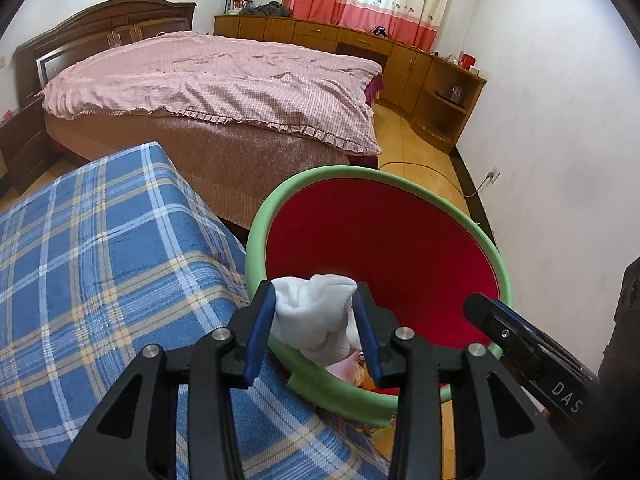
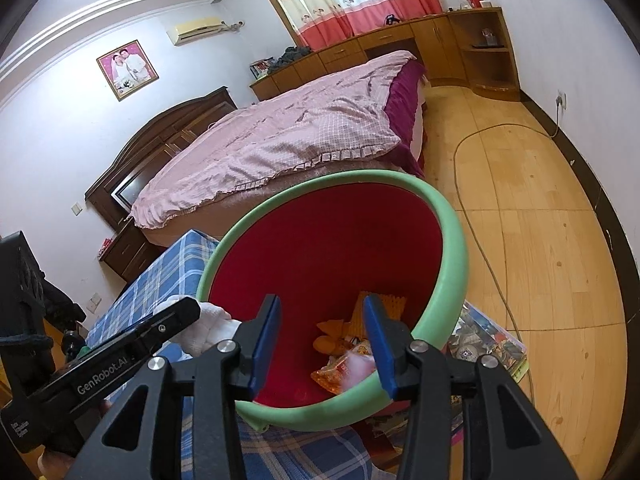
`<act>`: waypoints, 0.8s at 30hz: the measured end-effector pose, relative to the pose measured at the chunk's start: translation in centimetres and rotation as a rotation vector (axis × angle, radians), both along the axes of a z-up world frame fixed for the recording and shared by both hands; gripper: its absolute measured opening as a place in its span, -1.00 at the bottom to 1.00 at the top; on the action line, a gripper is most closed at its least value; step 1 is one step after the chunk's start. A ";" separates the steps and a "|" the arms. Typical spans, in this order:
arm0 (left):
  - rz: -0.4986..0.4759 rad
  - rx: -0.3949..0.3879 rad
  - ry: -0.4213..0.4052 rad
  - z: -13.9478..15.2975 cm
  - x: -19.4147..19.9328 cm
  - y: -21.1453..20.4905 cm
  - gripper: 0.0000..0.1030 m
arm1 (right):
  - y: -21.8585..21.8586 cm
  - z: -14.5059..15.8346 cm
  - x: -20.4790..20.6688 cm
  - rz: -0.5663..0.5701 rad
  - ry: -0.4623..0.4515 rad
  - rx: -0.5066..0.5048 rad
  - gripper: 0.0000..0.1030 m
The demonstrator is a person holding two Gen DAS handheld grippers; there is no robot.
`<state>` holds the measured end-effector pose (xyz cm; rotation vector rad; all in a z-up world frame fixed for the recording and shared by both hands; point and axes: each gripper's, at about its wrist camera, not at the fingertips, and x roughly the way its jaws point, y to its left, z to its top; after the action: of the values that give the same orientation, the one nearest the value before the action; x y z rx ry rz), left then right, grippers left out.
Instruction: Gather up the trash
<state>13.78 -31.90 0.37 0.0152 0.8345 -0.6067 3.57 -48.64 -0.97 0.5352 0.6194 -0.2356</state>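
L gripper (image 1: 316,332) | white wad (image 1: 310,316) btwn pads | over bin (image 1: 460,216) rim

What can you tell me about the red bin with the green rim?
The red bin is a round, soft-looking container with a padded light green rim and a deep red lining. It sits tilted beside the blue plaid cloth, mouth open toward both cameras. Orange snack wrappers lie at the bottom. The left hand-held gripper has a white crumpled tissue between its fingers over the near rim; the right hand-held gripper straddles the rim, empty.
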 end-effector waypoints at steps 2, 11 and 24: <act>0.007 0.004 -0.006 0.2 -0.2 0.1 -0.20 | 0.0 0.0 0.0 -0.001 0.000 0.004 -0.08; 0.007 -0.017 -0.050 2.1 -1.4 1.0 0.02 | 1.0 1.0 -1.4 0.003 -0.023 -0.009 0.08; 0.092 -0.012 -0.094 5.2 -4.0 7.1 0.02 | 5.4 4.7 -3.5 0.056 -0.106 -0.061 0.58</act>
<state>9.82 -24.80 5.61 -0.0056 0.7360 -0.5201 0.07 -43.27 3.77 0.4681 0.5214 -0.1715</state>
